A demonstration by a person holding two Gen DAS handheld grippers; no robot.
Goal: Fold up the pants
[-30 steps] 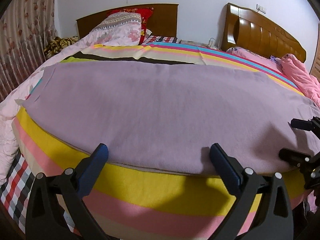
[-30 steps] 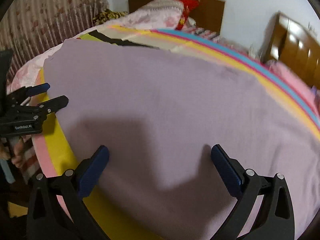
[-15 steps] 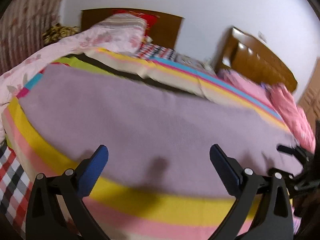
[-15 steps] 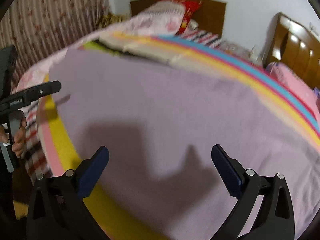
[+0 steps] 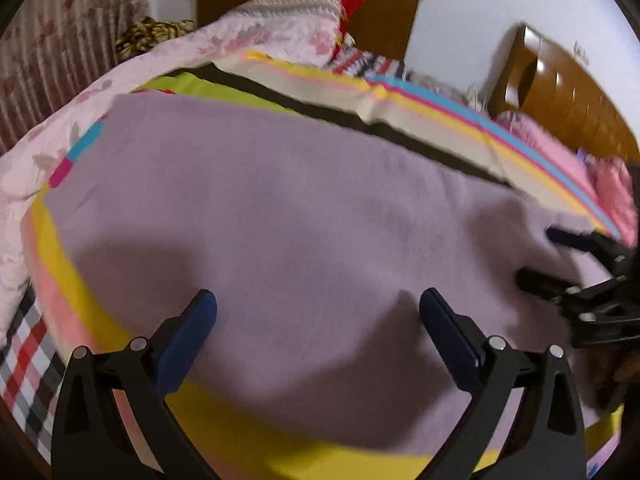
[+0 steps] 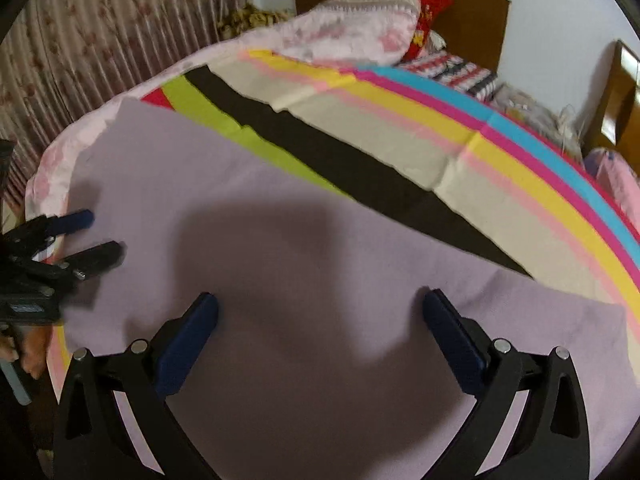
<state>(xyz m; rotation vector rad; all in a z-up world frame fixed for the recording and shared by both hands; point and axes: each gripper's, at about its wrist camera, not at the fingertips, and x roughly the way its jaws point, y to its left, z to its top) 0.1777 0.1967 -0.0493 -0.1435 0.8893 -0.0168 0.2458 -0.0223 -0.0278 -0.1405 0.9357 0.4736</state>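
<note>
The lilac pants [image 5: 288,208] lie spread flat across the striped bedspread [image 5: 440,116]; they also fill the right wrist view [image 6: 280,280]. My left gripper [image 5: 318,312] is open and empty, just above the pants near their near edge. My right gripper [image 6: 320,316] is open and empty above the pants. The right gripper shows at the right edge of the left wrist view [image 5: 560,264]. The left gripper shows at the left edge of the right wrist view [image 6: 92,236], open over the pants' left end.
A pink floral quilt [image 5: 48,152] and pillows [image 6: 360,24] lie at the head and left side. Two wooden headboards [image 5: 568,92] stand against the wall. A striped floral curtain [image 6: 100,32] hangs on the left. A checked sheet [image 5: 24,344] hangs below the bed edge.
Both grippers have moved forward and down over the pants, from the bed's front edge to above the cloth. Both stayed open.
</note>
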